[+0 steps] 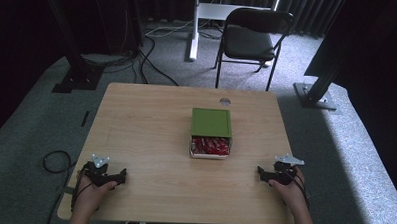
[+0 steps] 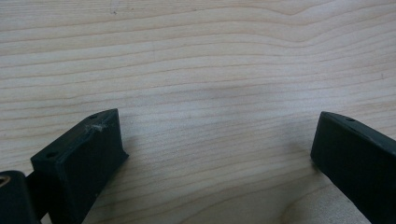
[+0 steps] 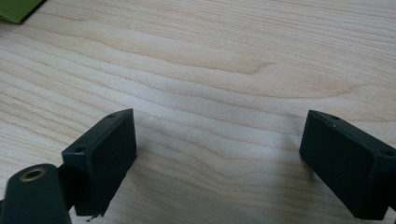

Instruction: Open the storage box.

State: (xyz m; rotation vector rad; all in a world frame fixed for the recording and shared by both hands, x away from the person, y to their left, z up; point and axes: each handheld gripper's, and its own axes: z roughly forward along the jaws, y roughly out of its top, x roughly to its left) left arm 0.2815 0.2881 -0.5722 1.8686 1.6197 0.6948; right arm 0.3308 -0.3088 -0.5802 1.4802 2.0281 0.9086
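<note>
With both grippers, left point(image 1: 115, 178) and right point(image 1: 264, 174), resting released low in frame, work hasn't started: next, reach the half-open green box of red packets point(image 1: 211, 133) mid-worktop.

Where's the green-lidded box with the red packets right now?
In the high view, the green-lidded box sits at the middle of the wooden table, slightly right of centre, lid slid back, red packets showing at its near end.

Wood table point(image 1: 151, 120) — green box point(image 1: 211, 123) mid, red packets point(image 1: 211, 146) inside.
</note>
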